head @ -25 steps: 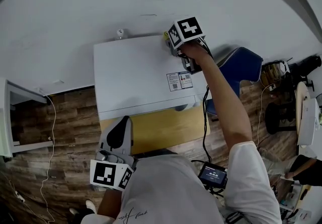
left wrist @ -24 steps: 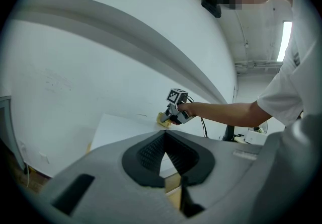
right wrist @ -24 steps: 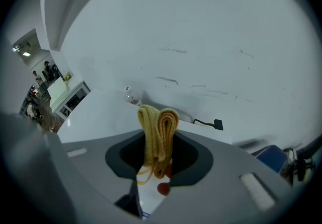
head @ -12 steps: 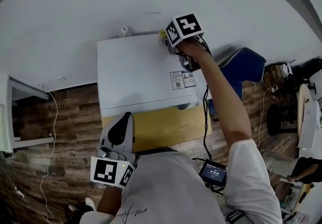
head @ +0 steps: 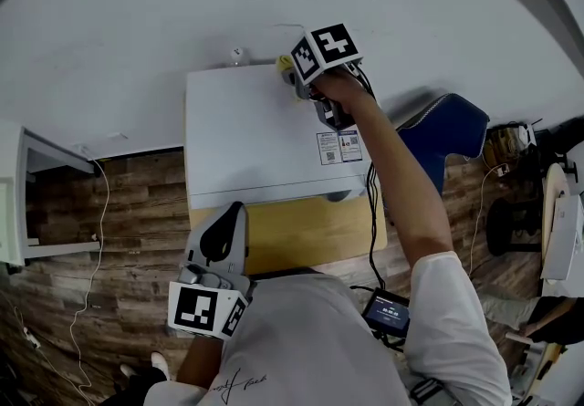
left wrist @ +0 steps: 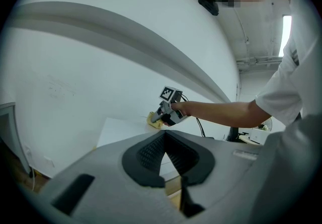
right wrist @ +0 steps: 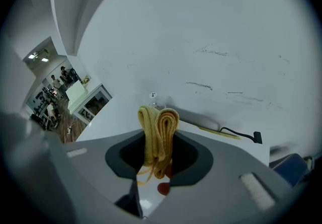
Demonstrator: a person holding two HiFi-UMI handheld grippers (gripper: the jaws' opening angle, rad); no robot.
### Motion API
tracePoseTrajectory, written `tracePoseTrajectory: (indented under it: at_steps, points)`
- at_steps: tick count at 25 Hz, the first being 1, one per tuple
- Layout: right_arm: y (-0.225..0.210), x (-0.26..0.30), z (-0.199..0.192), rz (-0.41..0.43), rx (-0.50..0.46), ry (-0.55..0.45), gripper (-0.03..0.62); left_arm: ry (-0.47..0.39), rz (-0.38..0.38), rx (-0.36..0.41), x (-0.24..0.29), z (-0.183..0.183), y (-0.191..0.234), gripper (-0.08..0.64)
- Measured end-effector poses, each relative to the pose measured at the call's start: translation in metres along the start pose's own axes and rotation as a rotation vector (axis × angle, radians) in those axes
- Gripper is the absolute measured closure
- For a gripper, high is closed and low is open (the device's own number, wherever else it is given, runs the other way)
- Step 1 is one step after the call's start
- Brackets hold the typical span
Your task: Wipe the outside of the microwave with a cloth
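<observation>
**Head view with both gripper views: stroke along the rear of the top panel.** I am holding the right gripper at the rear edge of the white box-shaped microwave. Its fingers are clamped on the folded yellow cloth, which is bunching upright between them. The cloth is pressing on the top panel close to the white wall.

Over the last second the cloth has been travelling leftward, away from the rear right corner and toward the middle of the back edge. I judge from this that a stroke along the back strip is under way. The printed label is lying near the right edge of the panel, behind the cloth's present position.

The left gripper is hanging idle over the tan wooden surface that is carrying the microwave. Its fingers are resting together with nothing between them, and it has hardly moved.

Most of the top panel is lying to the left of and in front of the cloth, so I am reading the top as only partly covered. Whether the sides and the door have been wiped cannot be told here. The black cable is trailing from the right gripper past the microwave's right side.
</observation>
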State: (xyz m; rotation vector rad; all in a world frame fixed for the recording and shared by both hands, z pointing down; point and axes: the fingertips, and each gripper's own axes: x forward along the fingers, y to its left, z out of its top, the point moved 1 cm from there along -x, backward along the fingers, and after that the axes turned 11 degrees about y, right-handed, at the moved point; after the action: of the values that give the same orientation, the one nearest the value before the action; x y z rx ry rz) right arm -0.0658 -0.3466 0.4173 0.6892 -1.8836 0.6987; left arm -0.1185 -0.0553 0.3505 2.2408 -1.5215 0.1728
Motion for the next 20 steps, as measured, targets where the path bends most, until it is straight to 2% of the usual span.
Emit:
tracePoseTrajectory:
  at_steps: [8, 20]
  points:
    - [0.028, 0.009, 0.011, 0.042, -0.036, -0.008, 0.472, -0.003, 0.022, 0.024, -0.004, 0.003, 0.001, 0.563]
    - [0.068, 0.023, 0.031, 0.071, -0.091, -0.001, 0.472, -0.006, 0.047, 0.015, -0.017, 0.001, 0.015, 0.563]
